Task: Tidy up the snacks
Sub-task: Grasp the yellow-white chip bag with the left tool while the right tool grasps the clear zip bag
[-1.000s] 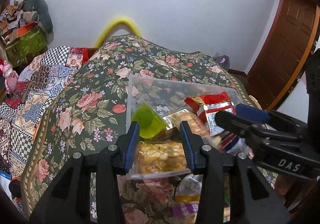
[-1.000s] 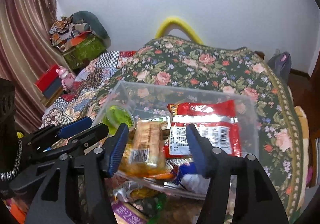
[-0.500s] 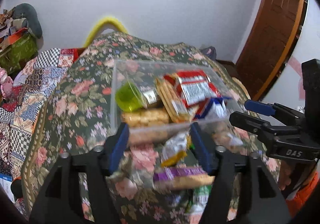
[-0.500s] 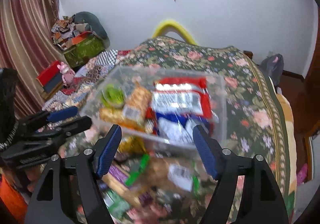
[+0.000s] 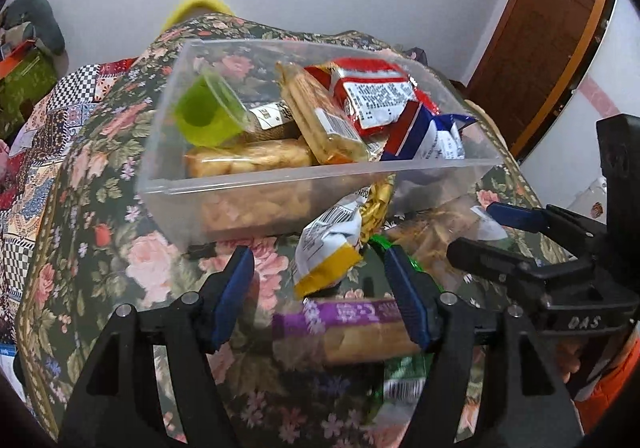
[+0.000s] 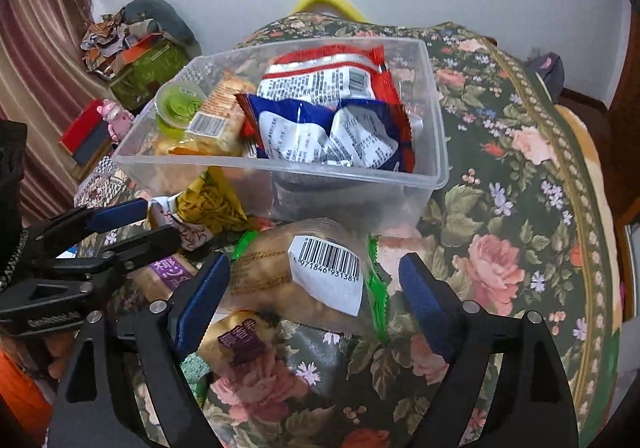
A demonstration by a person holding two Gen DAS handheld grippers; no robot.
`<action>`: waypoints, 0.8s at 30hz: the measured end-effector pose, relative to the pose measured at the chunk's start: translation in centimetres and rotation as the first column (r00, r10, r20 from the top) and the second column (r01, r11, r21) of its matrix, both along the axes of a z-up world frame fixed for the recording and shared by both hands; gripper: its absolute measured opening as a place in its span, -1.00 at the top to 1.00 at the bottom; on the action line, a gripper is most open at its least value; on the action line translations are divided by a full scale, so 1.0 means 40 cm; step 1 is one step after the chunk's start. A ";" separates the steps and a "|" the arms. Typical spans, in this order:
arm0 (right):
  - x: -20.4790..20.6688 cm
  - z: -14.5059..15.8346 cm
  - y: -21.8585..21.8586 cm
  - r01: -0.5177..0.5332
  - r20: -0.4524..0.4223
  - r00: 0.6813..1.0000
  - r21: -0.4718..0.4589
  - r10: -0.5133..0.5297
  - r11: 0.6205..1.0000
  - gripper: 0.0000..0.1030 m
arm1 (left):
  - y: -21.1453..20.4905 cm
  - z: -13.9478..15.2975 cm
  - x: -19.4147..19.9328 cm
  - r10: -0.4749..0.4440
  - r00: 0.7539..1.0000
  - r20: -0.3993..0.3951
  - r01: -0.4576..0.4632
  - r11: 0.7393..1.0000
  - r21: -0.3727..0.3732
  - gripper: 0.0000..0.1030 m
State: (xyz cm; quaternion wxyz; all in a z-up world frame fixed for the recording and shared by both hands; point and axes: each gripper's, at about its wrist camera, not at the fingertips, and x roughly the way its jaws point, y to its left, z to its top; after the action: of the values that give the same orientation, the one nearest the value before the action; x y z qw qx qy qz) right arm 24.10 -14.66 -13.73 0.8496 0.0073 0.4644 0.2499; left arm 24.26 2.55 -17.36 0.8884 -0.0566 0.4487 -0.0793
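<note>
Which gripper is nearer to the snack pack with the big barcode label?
Right. The right gripper is opening, its fingers on either side of the barcode pack, not pressing it. The left gripper is off to the pack's side, over a purple-wrapped snack.

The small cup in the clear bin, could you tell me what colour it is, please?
Translucent lime green; the cup shows best in the left wrist view.

Left gripper [image 5: 320, 292]: black angular frame, triangular cut-outs in each arm, blue pads lining the fingers [image 5: 234, 294], silver screw heads at the finger joints. Right gripper [image 6: 314, 302]: same black frame, blue pads, silver screws; raised lettering "DAS" on its side, legible from the left wrist view. Orange sleeve [image 5: 612, 384] behind the right gripper's body.
</note>
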 end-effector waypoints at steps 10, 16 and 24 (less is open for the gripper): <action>0.006 -0.049 0.009 0.000 -0.087 0.996 0.059 0.006 0.998 -0.79 | -0.026 -0.051 0.052 -0.004 1.000 -0.018 0.004 1.000 0.008 -0.19; -0.007 -0.038 0.016 -0.018 -0.069 0.997 0.042 0.021 0.999 -0.76 | -0.038 -0.063 0.038 -0.018 1.000 -0.008 0.019 0.999 0.043 0.36; -0.029 -0.029 0.002 -0.026 -0.060 0.998 0.070 0.030 0.997 -0.20 | -0.025 -0.028 -0.025 -0.021 0.999 0.037 0.018 0.996 0.085 0.49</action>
State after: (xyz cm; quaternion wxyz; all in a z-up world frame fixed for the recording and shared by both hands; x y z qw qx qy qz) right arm 22.93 -14.57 -14.89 0.8308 0.0375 0.4811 0.2773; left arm 23.24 1.57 -18.49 0.8976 -0.0130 0.4351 -0.0701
